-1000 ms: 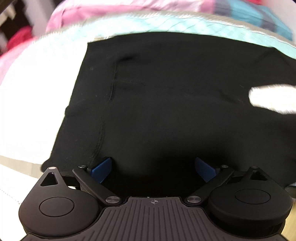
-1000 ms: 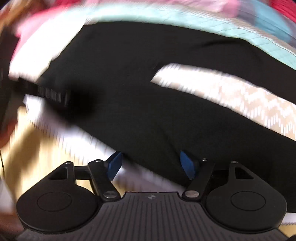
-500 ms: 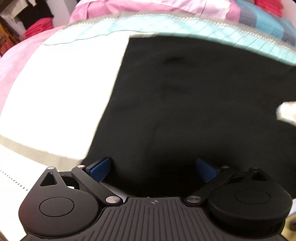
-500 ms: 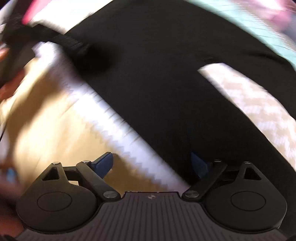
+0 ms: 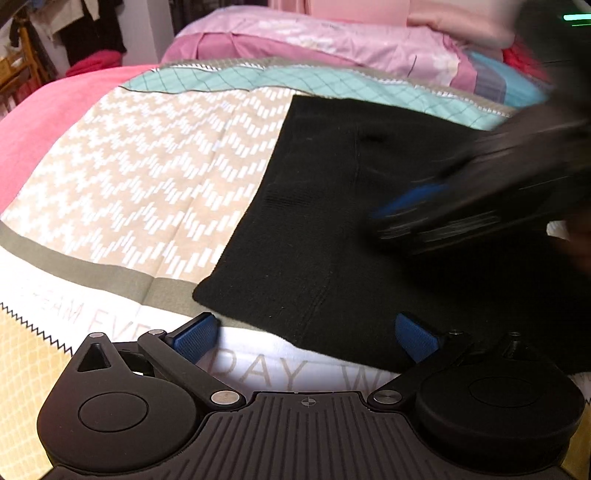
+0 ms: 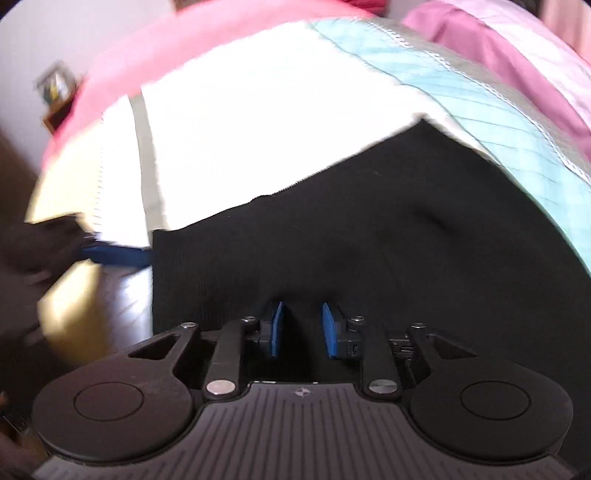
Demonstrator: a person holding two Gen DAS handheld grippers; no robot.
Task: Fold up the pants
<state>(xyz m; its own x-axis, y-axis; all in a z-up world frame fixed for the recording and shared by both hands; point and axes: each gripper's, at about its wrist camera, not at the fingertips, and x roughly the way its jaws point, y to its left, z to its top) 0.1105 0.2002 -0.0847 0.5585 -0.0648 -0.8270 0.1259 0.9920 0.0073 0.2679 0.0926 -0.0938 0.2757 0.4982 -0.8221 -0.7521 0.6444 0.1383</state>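
Black pants (image 5: 351, 221) lie flat on a patterned blanket (image 5: 140, 177) on a bed. My left gripper (image 5: 304, 326) is open and low at the pants' near left corner; its right pad is over the cloth and its left pad over the blanket. My right gripper (image 6: 303, 328) points down over the black cloth (image 6: 369, 251), its jaws narrow and closing. Dark fabric shows in the gap, and the pads do not visibly press on it. In the left wrist view the right gripper (image 5: 424, 206) is a blur above the pants.
The blanket has beige zigzag, a teal band (image 5: 258, 81) and a white strip with lettering (image 5: 258, 369). Pink bedding (image 5: 332, 40) is piled behind. A pink cover (image 5: 44, 122) lies at the left. Clothes and furniture (image 5: 74, 33) stand beyond the bed.
My left gripper has slid left, so more blanket shows beside the pants. My right gripper has swept across the pants, rolled, and come into the left view. Its jaws have narrowed.
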